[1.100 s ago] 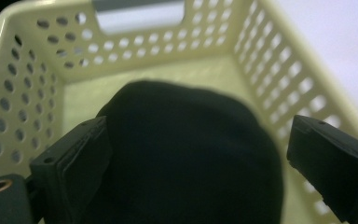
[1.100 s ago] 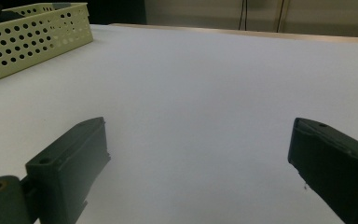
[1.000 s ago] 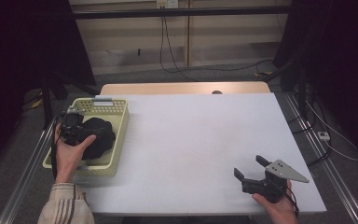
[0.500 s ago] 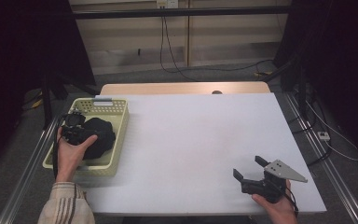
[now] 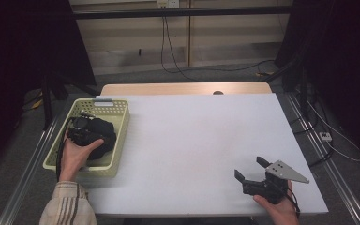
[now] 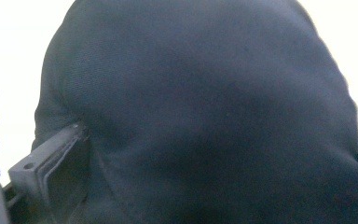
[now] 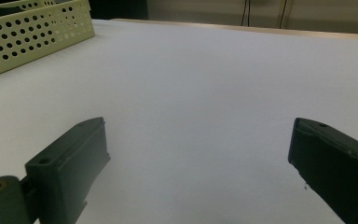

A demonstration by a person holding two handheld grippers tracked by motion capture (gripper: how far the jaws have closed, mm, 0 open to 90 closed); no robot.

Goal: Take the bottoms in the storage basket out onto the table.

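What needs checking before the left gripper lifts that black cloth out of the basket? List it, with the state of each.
1. Black cloth lies between the left gripper's jaws: ok.
2. Jaws shut firmly on the cloth: cannot tell.
3. Cloth free of the yellow basket walls: cannot tell.
4. Bare white table beside the basket for setting down: ok.
5. Right gripper open, at the near right corner, far from the basket: ok.

Left gripper shifts in the basket

The left gripper (image 5: 85, 132) has edged slightly toward the basket's (image 5: 120, 140) far end over the dark cloth (image 5: 104, 137); the right gripper (image 5: 252, 169) moved marginally left.
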